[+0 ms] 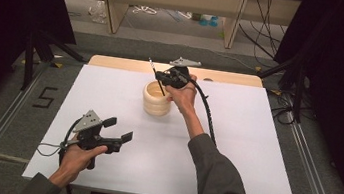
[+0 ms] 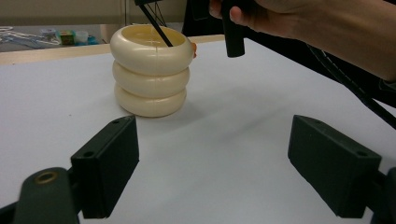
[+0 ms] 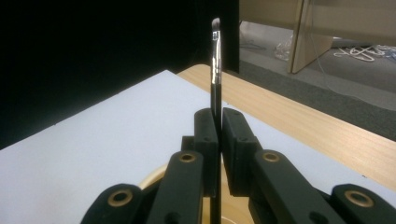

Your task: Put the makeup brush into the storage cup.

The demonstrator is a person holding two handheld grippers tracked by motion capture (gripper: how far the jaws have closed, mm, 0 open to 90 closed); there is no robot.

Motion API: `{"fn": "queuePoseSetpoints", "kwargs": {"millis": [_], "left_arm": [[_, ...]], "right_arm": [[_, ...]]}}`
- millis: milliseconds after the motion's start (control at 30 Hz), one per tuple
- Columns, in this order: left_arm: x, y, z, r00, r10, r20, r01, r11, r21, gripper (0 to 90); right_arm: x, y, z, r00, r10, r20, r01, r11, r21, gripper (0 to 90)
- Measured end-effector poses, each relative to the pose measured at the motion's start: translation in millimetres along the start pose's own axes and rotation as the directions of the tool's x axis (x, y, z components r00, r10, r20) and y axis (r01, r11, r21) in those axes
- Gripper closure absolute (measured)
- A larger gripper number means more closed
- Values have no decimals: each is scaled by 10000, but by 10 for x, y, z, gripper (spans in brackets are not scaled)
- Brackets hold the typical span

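On the white worktop point(image 1: 233, 150) the right claw point(image 3: 218, 140), clamping a slim brush point(image 3: 215, 70) over the ringed cream holder point(image 1: 156, 98), should lower it straight before releasing; the left claw point(image 1: 116, 130) rests wide, empty.

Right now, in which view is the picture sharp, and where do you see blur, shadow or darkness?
High view: even light on the white table, dark curtains at both sides. Left gripper view: the cream holder is sharp with a soft shadow to its right; the near left gripper is slightly blurred. Right gripper view: the brush is sharp, the upper left black.
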State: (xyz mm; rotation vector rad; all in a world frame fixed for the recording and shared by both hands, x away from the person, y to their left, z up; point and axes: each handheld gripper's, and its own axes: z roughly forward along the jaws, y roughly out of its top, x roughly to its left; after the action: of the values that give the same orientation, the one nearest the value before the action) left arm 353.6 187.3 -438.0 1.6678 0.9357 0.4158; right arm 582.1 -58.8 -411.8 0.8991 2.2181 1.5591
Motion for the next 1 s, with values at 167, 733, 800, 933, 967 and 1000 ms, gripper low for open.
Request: {"fn": "queuePoseSetpoints", "kwargs": {"millis": [167,733,800,933,967,1000], "left_arm": [[1,-1,-2,10000,-36,-29,36,10000,-9,160],[1,-1,-2,10000,-33,-42,33,10000,-15,160],[2,0,-3,10000,-39,-43,39,10000,-19,160],[2,-1,-2,10000,-29,-43,29,10000,-12,160],[2,-1,-2,10000,-29,-43,29,10000,-12,160],[2,-1,-2,10000,-37,-52,37,10000,-10,160]], "right_arm": [[3,-20,13,10000,21,-58,-22,10000,-13,856],[-4,-118,-10,9995,-132,296,118,9988,468,841],[-19,-125,-34,9994,84,332,-105,9978,649,787],[-45,-123,-72,9978,302,585,-338,9975,628,687],[-45,-119,-76,9974,403,597,-436,9976,546,653],[-56,-113,-84,9975,319,628,-350,9982,489,634]]}}
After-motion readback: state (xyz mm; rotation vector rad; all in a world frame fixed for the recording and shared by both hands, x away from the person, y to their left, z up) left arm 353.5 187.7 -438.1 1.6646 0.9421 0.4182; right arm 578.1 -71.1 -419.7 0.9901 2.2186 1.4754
